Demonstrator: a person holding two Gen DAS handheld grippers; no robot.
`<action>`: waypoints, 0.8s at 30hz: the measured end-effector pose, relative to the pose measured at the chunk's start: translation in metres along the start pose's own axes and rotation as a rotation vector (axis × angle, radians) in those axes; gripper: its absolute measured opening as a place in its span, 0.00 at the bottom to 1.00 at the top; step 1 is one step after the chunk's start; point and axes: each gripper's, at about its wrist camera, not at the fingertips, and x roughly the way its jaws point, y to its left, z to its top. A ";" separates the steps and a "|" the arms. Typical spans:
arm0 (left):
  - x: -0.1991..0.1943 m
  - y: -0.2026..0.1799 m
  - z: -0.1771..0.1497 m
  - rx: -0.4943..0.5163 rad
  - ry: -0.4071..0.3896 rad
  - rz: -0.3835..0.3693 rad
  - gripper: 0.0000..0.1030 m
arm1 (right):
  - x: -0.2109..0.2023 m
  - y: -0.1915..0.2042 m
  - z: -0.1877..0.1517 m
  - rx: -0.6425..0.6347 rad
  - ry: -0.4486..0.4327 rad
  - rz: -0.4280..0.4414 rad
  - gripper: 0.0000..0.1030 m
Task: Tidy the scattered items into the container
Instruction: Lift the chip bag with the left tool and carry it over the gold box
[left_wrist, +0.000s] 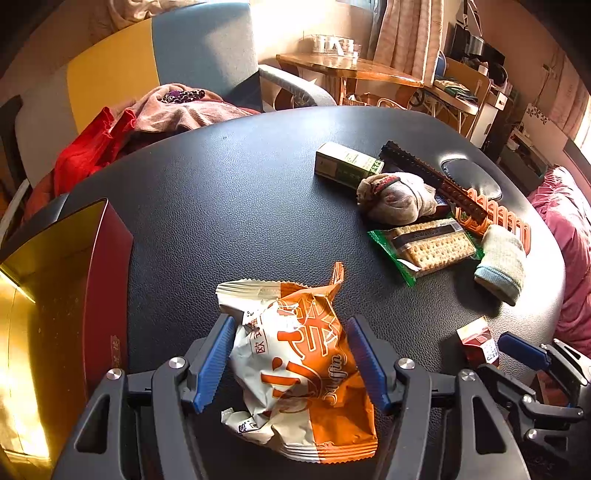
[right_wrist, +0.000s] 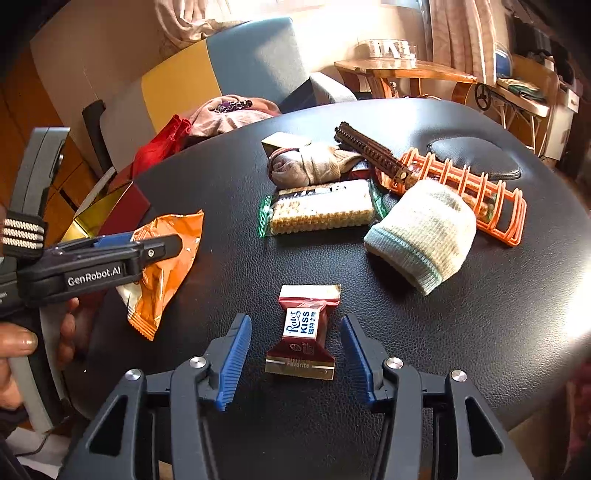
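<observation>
The left tool (left_wrist: 291, 363) pinches an orange-and-white muffin packet (left_wrist: 295, 373); its blue pads (left_wrist: 214, 363) press into the crumpled wrapper from both sides, and the packet stands tilted between them over the black leather bench (left_wrist: 229, 206). Just to this tool's left sits the container (left_wrist: 110, 266), a dark red box with a shiny gold inside, at the bench's edge.

The right tool (right_wrist: 295, 363) stands spread, its pads (right_wrist: 236, 362) clear on either side of a small dark red Rater Kiss chocolate (right_wrist: 301, 332) that lies flat on the bench between them, touching neither.

Ahead of the right tool and a little to its right lies a pale knitted sock (right_wrist: 424, 236), resting against an orange plastic rack (right_wrist: 476, 195). Straight ahead of it is a green-edged cracker pack (right_wrist: 321, 212), and beyond that a bundled brownish sock (right_wrist: 310, 166), a dark brown comb-like strip (right_wrist: 369, 149) and a small green carton (left_wrist: 345, 166).

Past the bench are an armchair (left_wrist: 177, 55) in yellow and blue-grey, piled clothes (left_wrist: 147, 122) and a wooden side table (left_wrist: 347, 70). A hand (right_wrist: 22, 350) grips the left tool's handle.
</observation>
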 end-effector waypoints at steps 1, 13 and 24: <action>0.000 0.000 -0.001 -0.002 -0.004 0.000 0.63 | -0.001 0.000 0.001 -0.002 -0.002 -0.006 0.50; -0.018 0.000 -0.029 0.001 -0.055 -0.051 0.60 | 0.007 0.013 -0.004 -0.072 0.034 -0.149 0.27; -0.027 0.006 -0.039 -0.014 -0.014 -0.143 0.62 | 0.003 0.013 -0.010 -0.063 0.032 -0.160 0.24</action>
